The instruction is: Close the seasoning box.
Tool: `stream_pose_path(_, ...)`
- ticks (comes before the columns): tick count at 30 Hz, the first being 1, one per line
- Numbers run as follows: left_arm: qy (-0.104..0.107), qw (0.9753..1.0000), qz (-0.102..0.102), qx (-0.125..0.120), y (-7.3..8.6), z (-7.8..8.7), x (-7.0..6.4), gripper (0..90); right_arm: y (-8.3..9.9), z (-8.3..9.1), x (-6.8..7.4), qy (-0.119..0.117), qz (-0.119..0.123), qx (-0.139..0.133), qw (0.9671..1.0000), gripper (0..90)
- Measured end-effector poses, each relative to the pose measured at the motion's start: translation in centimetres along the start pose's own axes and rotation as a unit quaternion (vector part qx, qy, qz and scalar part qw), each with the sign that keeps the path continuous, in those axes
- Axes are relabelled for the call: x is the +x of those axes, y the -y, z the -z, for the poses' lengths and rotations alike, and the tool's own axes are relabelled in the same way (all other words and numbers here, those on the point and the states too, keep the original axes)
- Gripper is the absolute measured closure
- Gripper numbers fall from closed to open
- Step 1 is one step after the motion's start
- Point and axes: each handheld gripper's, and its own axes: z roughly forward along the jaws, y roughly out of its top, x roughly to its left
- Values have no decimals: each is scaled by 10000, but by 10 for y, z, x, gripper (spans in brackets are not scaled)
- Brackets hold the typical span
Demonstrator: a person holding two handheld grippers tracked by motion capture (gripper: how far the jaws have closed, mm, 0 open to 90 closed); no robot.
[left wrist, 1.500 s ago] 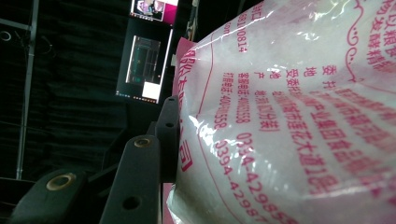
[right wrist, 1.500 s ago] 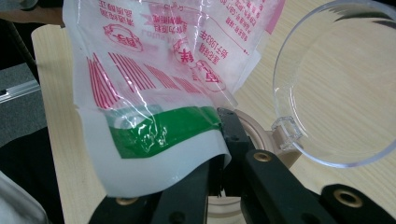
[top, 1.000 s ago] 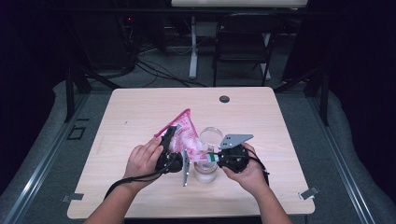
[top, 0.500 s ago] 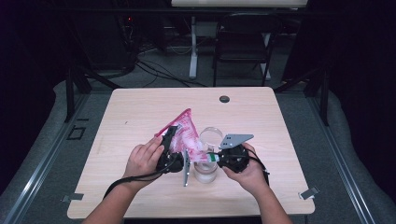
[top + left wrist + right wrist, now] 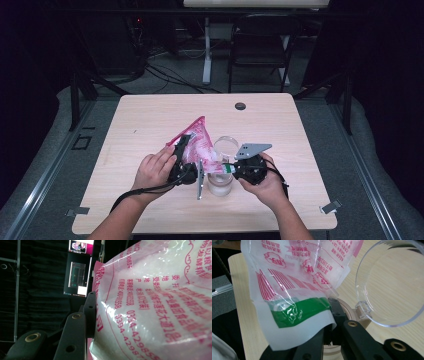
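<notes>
In the high view, both forearms come in from six o'clock and meet near the front middle of the tabletop (image 5: 150, 125). The left hand (image 5: 152, 170) wraps the left tool (image 5: 186, 150), which points toward twelve o'clock along the pink-printed bag (image 5: 197, 142). The right hand (image 5: 265, 182) grips the right tool (image 5: 227, 169) from below, aimed at nine o'clock — at the bag's lower corner, above a clear jar (image 5: 220, 182) with its lid (image 5: 227, 146) flipped open.

In the left gripper view, the bag (image 5: 155, 302) lies hard against the one black jaw that shows; the other is hidden, so I cannot tell its state.

In the right gripper view, the right tool (image 5: 329, 337) pinches the bag's (image 5: 294, 290) green-banded edge — the open lid (image 5: 392, 282) stands at two o'clock.
</notes>
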Motion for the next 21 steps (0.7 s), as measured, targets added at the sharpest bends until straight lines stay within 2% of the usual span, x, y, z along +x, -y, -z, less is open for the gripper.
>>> stream_pose_path(21,-31,10000,-32,-33,-4,1,1,632,1,1,-2,23,-21,3,10000,898)
